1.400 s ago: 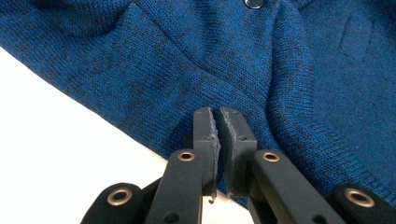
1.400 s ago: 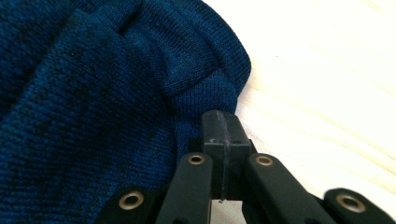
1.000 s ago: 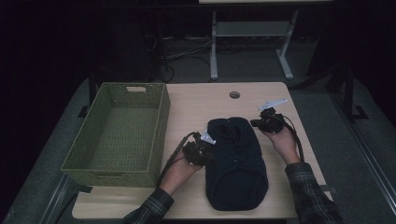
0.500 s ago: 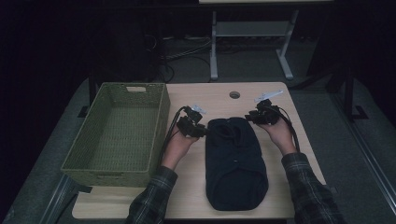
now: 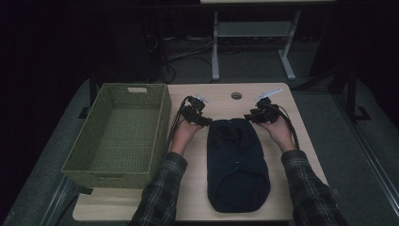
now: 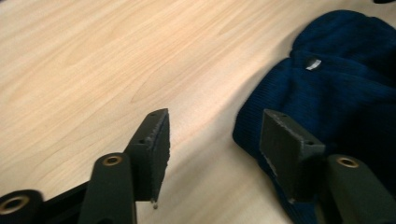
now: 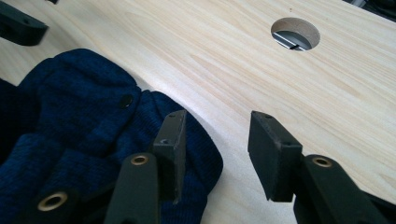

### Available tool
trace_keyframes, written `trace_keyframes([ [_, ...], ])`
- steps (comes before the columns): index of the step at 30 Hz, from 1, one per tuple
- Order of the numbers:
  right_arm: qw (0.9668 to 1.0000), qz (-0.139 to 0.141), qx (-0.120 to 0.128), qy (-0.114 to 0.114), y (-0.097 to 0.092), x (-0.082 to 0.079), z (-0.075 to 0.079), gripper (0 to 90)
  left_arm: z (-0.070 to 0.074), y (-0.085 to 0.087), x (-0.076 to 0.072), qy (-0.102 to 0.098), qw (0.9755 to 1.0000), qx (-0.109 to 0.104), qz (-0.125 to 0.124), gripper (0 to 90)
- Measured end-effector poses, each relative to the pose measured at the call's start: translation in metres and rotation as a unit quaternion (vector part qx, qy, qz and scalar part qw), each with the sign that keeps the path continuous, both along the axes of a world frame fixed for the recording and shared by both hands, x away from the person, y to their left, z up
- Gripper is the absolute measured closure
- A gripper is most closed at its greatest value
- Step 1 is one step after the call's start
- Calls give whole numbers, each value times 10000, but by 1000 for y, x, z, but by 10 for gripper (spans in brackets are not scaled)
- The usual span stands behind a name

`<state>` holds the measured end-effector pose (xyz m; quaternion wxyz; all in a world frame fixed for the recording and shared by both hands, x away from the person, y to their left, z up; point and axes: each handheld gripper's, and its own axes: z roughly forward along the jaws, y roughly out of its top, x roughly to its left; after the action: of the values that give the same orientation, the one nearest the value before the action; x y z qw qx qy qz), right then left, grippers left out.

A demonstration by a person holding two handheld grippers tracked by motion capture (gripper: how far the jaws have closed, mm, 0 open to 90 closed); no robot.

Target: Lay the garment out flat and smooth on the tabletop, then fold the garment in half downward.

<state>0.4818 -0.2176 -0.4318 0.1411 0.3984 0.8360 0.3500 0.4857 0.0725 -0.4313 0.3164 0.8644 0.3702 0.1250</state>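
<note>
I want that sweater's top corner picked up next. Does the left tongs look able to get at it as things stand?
Probably yes. The left tongs are open, their jaws having just been opening, right beside the navy sweater, with bare table between the jaws and nothing in the way.

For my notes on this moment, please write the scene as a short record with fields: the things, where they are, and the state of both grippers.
garment: dark blue knit, lying flat on the table, folded lengthwise
basket: green woven, left of the garment, nothing seen inside
left gripper: at the garment's far left corner, jaws just been opening, nothing between them
right gripper: at the far right corner, jaws just been opening, nothing gripped
table hole: round, beyond the garment
</note>
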Motion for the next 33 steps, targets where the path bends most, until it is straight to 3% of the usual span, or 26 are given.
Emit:
trace_keyframes([
  [8, 9998, -60, -33, 201, -1, 6, -12, 544, -17, -5, 9, 141, 9999, 81, 35, 370],
  [16, 9990, -60, -57, 438, -1, 9, -24, 544, -27, -2, 10, 281, 9996, -78, 6, 385],
  [20, 9986, -15, 40, 531, -2, 9, -29, 571, -32, 2, 10, 270, 9992, -306, -47, 442],
  [25, 9977, 59, 125, 659, -2, 10, -32, 621, -31, 0, 8, 297, 9985, -313, -333, 599],
  [30, 9961, 50, 325, 823, -3, 8, -34, 705, -31, -1, 7, 413, 9970, -440, -480, 754],
  [33, 9959, 72, 332, 840, -2, 7, -34, 752, -30, -3, 7, 445, 9968, -395, -535, 821],
])
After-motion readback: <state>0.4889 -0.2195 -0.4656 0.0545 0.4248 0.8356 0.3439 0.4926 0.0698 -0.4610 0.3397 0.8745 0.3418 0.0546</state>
